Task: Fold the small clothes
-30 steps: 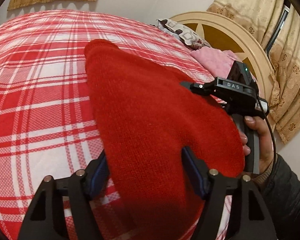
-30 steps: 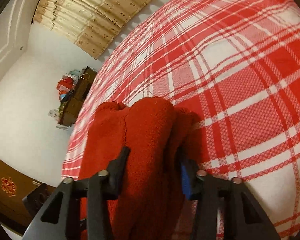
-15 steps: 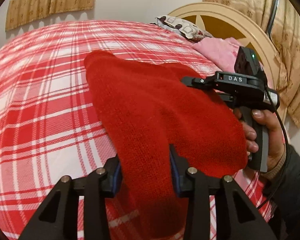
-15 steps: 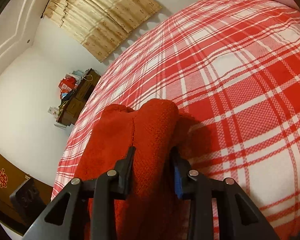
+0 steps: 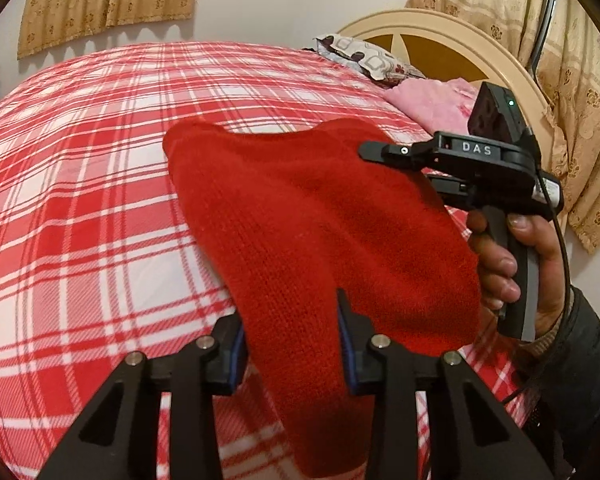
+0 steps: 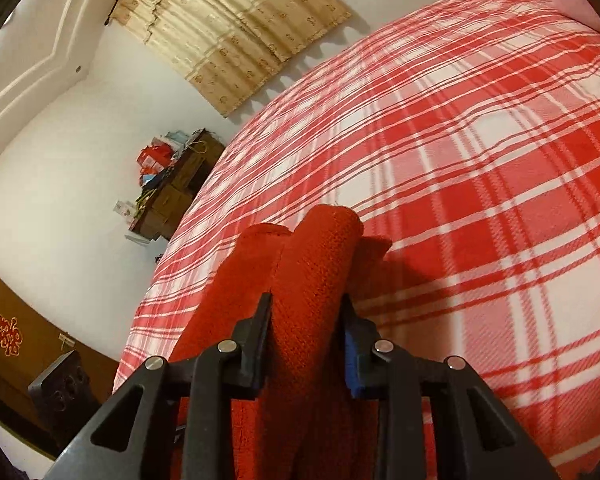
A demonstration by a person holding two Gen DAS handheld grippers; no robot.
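A red knitted garment [image 5: 308, 216] is held up over the red-and-white plaid bed [image 5: 80, 200]. My left gripper [image 5: 290, 336] is shut on its near edge, with cloth bunched between the jaws. My right gripper [image 6: 306, 332] is shut on another bunched edge of the garment [image 6: 312, 264]. In the left wrist view the right gripper [image 5: 404, 156], held by a hand, sits at the garment's right side. The far part of the garment rests on the bed.
A cream headboard [image 5: 440, 40], a patterned pillow [image 5: 364, 58] and a pink cloth [image 5: 432, 100] lie at the bed's far right. Curtains [image 6: 228, 32] hang on the wall. A cluttered wooden cabinet [image 6: 172, 192] stands beyond the bed's far edge.
Both grippers have closed tighter on the red garment and lifted it. The garment now hangs more steeply from the jaws, and more of the bed shows beyond it.
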